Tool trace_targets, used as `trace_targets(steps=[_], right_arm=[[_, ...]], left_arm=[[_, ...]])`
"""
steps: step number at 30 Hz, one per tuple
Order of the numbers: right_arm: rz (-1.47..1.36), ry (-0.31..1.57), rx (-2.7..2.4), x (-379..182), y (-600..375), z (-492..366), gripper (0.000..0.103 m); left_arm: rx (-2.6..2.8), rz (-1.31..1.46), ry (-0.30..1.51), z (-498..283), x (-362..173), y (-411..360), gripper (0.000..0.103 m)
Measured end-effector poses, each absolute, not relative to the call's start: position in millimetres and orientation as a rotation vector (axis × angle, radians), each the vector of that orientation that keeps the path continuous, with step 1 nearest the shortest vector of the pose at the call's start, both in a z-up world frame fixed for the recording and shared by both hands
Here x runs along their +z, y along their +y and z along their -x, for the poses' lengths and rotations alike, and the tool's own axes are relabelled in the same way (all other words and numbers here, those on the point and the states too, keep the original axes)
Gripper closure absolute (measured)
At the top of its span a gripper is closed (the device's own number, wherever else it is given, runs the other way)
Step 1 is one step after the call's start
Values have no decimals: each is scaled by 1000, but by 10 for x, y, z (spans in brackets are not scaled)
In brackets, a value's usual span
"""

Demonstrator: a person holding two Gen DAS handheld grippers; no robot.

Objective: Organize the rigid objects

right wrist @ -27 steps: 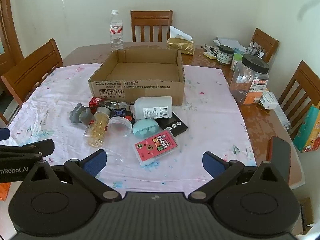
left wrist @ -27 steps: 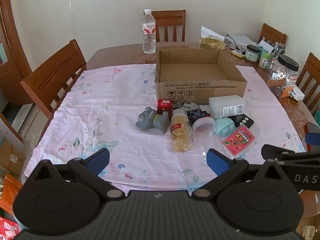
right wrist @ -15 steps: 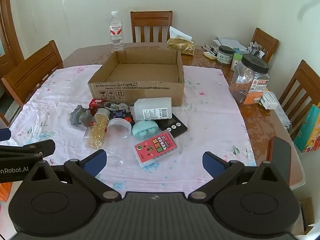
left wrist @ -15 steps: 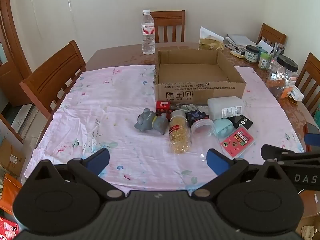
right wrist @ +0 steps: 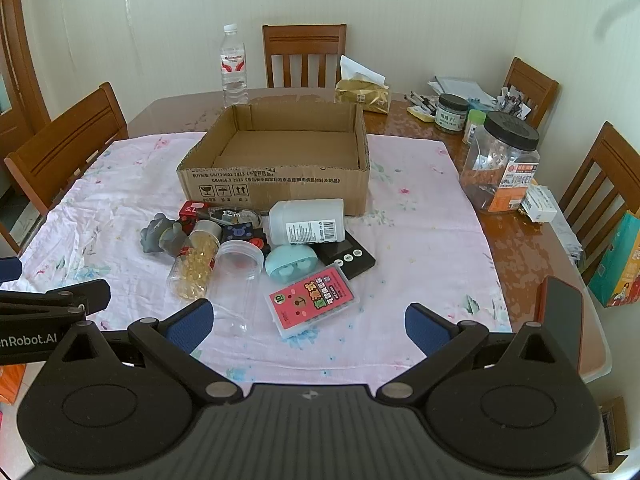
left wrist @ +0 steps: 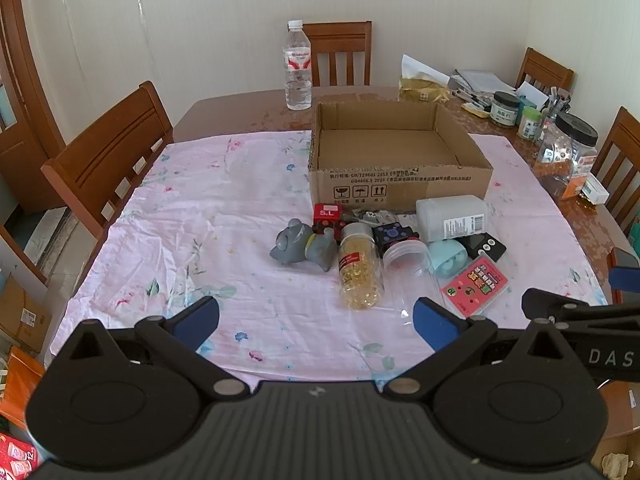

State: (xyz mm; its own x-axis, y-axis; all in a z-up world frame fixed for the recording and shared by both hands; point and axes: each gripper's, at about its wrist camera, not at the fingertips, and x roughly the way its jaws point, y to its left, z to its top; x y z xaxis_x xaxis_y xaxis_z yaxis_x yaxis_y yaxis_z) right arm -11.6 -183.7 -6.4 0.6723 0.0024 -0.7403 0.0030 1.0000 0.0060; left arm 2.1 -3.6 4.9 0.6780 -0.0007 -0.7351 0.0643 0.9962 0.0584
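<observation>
Box (right wrist: 280, 152) empty; both grippers spread wide, holding nothing.
Before box: capsule bottle (right wrist: 194, 266), empty clear jar (right wrist: 236, 276), both lying down.

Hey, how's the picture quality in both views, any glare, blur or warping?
Left wrist view: sharp, fisheye bends the door frame, dark corners. Right wrist view: daylight glare on the bare wooden table, cardboard box print readable.

Walls: pale cream wall (right wrist: 440, 12), daylit.
Counter: brown wooden counter (right wrist: 516, 240), pink floral cloth (left wrist: 224, 208) over it.
Seating: wooden chairs (left wrist: 108, 152) around it.
</observation>
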Motion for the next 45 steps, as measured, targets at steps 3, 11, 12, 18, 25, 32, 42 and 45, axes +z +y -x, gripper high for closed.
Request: trace_targets(steps=[3,11,12,18,25,32,42,45], right_arm=[[-9,834,0,-63,-1841,117,0],[-10,830,0,-54,-1835,117,0],[-12,829,1,-50,-1836,117,0],[-12,824,2,-31,-1832,121,0],[-12,822,1,-24,-1832,124,0],[-12,822,1,-21,-1833,118,0],[-6,821,5,-9,-1825,77,0],[-4,821,7,-4,-1822,63,0]], left_arm=[[-36,-81,824,-16,47,-32,1],[-36,-79,822,-10,46,-30,1],[-36,-79,821,-8,46,-30,1],[-36,-79,821,-10,54,-31,1],[-35,-79,821,-24,74,-34,1],[-37,-76,822,-41,90,-30,1],[-40,-64,827,-62,87,-11,1],[-41,-63,826,-69,83,-4,1]])
